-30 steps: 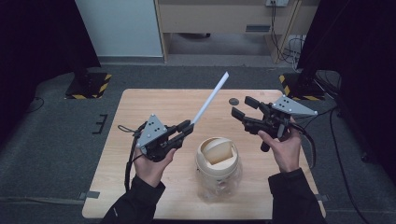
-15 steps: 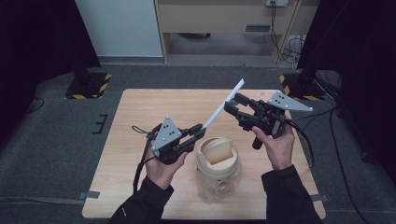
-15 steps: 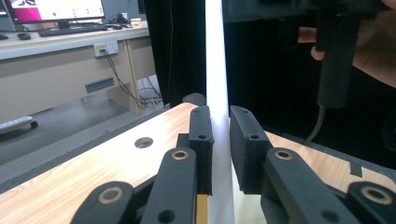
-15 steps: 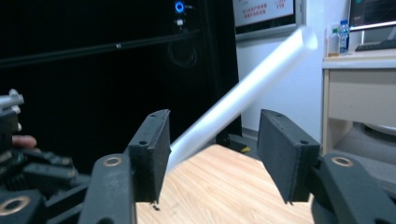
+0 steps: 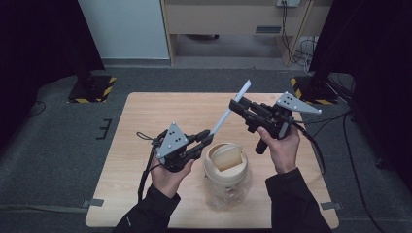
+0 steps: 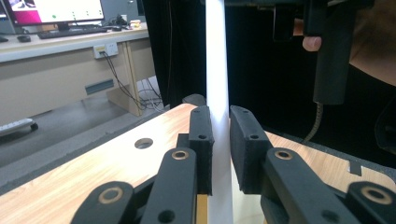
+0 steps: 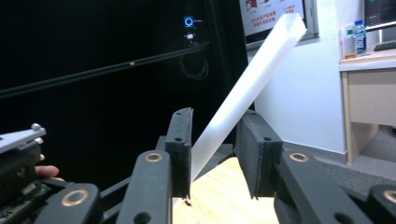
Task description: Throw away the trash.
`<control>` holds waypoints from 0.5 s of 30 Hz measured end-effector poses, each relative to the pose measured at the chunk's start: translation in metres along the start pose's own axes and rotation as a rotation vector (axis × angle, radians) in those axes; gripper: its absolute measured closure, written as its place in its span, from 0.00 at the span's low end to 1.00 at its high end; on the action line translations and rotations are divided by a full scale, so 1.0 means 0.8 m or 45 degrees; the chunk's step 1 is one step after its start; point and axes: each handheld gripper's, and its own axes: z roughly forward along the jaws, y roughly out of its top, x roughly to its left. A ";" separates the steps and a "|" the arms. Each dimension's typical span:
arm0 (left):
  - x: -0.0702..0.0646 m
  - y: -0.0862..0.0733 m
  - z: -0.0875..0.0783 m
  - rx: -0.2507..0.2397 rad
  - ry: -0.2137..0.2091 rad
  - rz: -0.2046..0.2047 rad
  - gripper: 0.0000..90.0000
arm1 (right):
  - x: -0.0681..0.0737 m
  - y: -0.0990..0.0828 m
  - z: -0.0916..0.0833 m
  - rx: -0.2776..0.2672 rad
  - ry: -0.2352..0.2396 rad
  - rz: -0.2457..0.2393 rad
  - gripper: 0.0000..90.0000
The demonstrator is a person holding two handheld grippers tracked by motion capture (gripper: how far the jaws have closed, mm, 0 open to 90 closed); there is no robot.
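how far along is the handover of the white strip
Done: the left gripper is shut on the strip's lower end, above the jar. In hand: the right gripper's jaws have just been closing around its upper part, a gap showing at one pad. Left: a firm right grip, then the left's release.

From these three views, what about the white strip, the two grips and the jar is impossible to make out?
- Left gripper, high view: its hold on the white strip is too small to judge.
- Left gripper view: the strip's top is cut off by the frame edge.
- Right gripper: its jaws have just been closing around the strip; whether both pads press is unclear.
- Jar, high view: contents too blurred to name.
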 end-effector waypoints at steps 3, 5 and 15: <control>0.001 -0.003 0.000 0.006 0.001 -0.011 0.88 | 0.003 -0.001 0.003 -0.004 0.018 0.012 0.79; 0.003 -0.005 -0.001 0.010 0.004 -0.018 0.87 | 0.004 -0.002 0.006 -0.008 0.031 0.027 0.80; 0.029 -0.019 -0.026 0.035 0.074 -0.089 0.82 | 0.000 0.000 0.005 -0.062 -0.022 -0.034 0.90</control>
